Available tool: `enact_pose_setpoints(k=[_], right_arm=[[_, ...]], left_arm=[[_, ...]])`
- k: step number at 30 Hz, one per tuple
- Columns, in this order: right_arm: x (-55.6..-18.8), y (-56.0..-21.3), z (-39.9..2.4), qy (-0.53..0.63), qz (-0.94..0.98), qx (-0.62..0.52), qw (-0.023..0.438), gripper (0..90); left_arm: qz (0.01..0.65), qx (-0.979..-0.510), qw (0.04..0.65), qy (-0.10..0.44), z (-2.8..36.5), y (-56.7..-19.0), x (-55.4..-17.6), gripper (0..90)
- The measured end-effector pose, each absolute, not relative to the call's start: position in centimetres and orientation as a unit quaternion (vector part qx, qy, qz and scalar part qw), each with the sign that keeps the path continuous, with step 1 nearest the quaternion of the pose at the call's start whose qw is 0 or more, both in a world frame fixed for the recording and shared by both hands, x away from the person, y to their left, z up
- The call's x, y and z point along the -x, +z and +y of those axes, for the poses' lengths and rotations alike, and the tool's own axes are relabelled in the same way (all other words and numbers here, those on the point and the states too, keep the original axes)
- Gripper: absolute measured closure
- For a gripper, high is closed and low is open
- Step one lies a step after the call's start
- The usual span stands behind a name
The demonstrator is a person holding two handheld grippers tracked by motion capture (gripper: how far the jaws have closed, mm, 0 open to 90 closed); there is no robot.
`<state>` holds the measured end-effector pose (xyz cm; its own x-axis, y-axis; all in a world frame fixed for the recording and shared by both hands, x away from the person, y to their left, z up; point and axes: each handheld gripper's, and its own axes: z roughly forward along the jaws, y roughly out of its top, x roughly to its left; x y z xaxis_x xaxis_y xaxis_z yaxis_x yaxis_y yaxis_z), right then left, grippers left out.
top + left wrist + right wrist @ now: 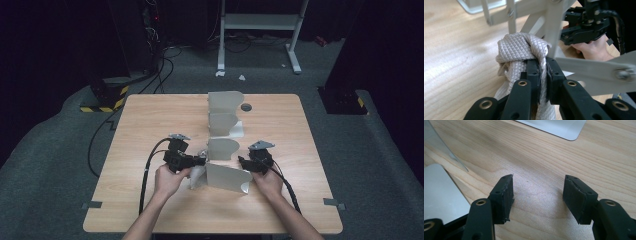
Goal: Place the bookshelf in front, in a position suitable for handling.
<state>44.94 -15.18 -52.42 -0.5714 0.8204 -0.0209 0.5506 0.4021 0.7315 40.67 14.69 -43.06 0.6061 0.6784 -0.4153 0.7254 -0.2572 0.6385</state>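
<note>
On the grey carpeted floor (50,150) stands a light wooden table (150,120), and down its middle runs a pale grey metal rack (223,112) of curved upright divider plates, one behind another from the far edge toward the person's side. The nearest and widest plate (227,177) lies between the two hands. Beyond the table a white metal frame (260,22) stands on the floor, and a yellow-and-black striped base (102,100) sits off the far left corner. A small dark round grommet (246,107) is set in the tabletop just right of the rack's far end. The person's left hand (167,179) holds the left gripper (200,161) close against the left side of the rack, its black cable (147,170) trailing back toward the near edge. In the left gripper view its jaws are clamped tight on a bunched, light grey quilted cloth (520,52), which bulges above the jaws just beside the rack's plates and above the table. The right hand (270,182) holds the right gripper (537,195) at the right end of the nearest plate; its jaws stand well apart with bare wood between them, nothing in their grasp.
</note>
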Motion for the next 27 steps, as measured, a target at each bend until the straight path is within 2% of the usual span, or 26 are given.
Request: enact_pose_setpoints(k=[12,14,18,21,27], right_arm=[[-44.9,-52.4,-15.1,0.349,0.814,-0.422,0.195,42.3],[-44.9,-52.4,-15.1,0.348,0.814,-0.422,0.195,42.4],[-44.8,-52.4,-15.1,0.348,0.813,-0.423,0.195,42.6],[-44.8,-52.4,-15.1,0.349,0.812,-0.424,0.195,42.6],[-44.7,-52.4,-15.1,0.349,0.813,-0.424,0.195,42.6]], left_arm=[[0.400,-0.766,0.503,-0.020,15.3,-38.3,-39.7,82.9],[0.393,-0.773,0.498,-0.005,14.8,-37.7,-39.7,82.8],[0.403,-0.779,0.479,-0.001,14.1,-38.8,-40.8,82.4],[0.412,-0.763,0.498,-0.011,14.3,-39.9,-41.2,82.4],[0.417,-0.762,0.495,0.012,15.2,-39.4,-40.5,82.4]])
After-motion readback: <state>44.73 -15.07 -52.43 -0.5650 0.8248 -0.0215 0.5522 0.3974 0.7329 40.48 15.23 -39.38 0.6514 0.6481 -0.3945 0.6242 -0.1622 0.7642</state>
